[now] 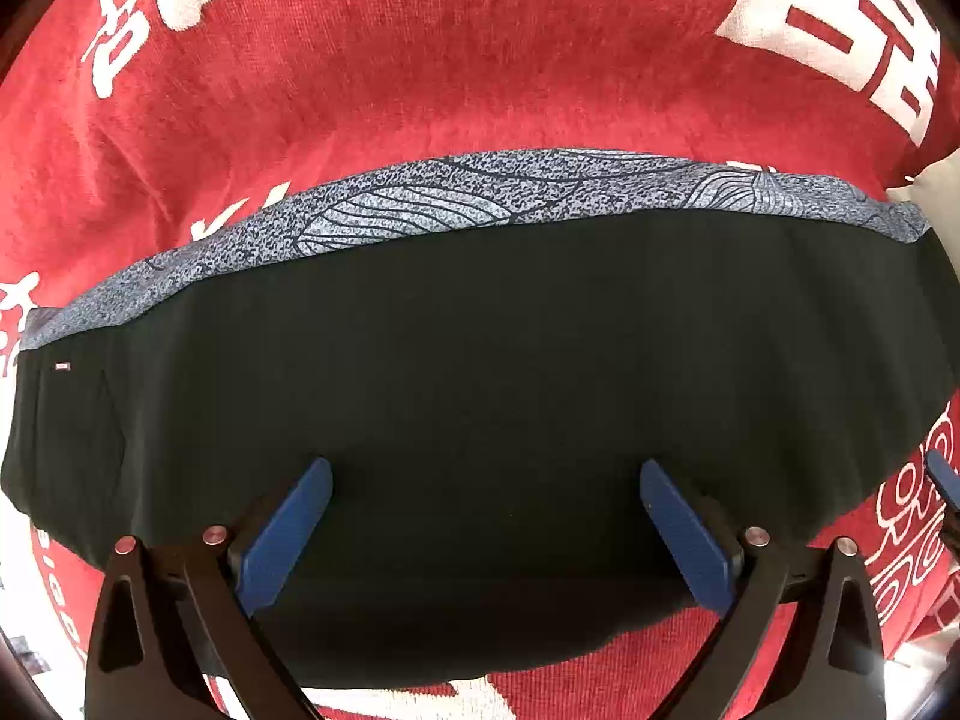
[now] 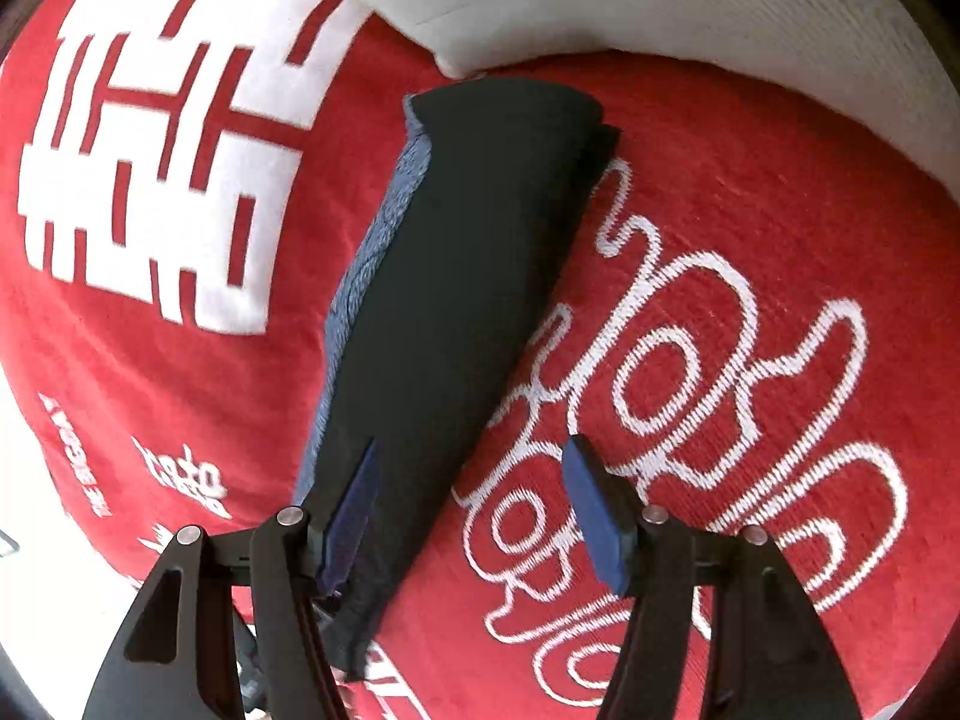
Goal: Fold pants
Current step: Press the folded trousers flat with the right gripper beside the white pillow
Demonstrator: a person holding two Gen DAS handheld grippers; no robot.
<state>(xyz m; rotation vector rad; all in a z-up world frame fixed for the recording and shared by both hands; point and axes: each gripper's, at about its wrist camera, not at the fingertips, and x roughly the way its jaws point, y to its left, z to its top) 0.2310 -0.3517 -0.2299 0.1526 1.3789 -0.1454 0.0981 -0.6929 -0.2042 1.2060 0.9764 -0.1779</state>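
lying: black pants (image 1: 480, 390) folded into a long band on a red blanket (image 1: 420, 72) with white lettering.
under layer: blue-grey patterned fabric (image 1: 420, 204) showed along the far edge of the band.
left gripper (image 1: 486, 480): pointed steeply down over the band's middle; jaws stood wide apart, blue pads (image 1: 288, 534) clear of the cloth on each side.
right gripper (image 2: 474, 468): near the band's end; jaws apart, left pad over the black cloth, right pad over bare blanket, nothing pinched.
beyond: a white pillow (image 2: 600, 0) touched the far end of the pants.
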